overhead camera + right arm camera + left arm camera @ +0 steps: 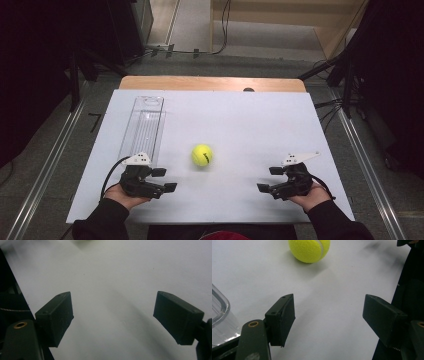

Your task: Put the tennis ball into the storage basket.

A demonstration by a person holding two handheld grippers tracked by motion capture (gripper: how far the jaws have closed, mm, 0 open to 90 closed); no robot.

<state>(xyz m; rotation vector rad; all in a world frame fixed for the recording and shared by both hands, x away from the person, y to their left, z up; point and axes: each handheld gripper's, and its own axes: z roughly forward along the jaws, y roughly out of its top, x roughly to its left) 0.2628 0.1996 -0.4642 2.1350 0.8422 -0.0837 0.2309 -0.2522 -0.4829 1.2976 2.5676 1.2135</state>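
Person's wearing black sleeves [102, 220]. Both grippers, left [164, 179] and right [270, 179], are sporting black blocky jaws, brass-ringed screw holes, grey triangular top plates and trailing black cables.

A: The high view is evenly lit over the white counter [240, 125], dark at both sides.

B: The ball [309, 250] drops a soft shadow toward the camera in the left gripper view.

A: Both gripper views are dim and grainy, smeary at the far edge.

Left tongs [165, 180] held low, jaws spread wide; right tongs [270, 179] likewise, jaws facing inward
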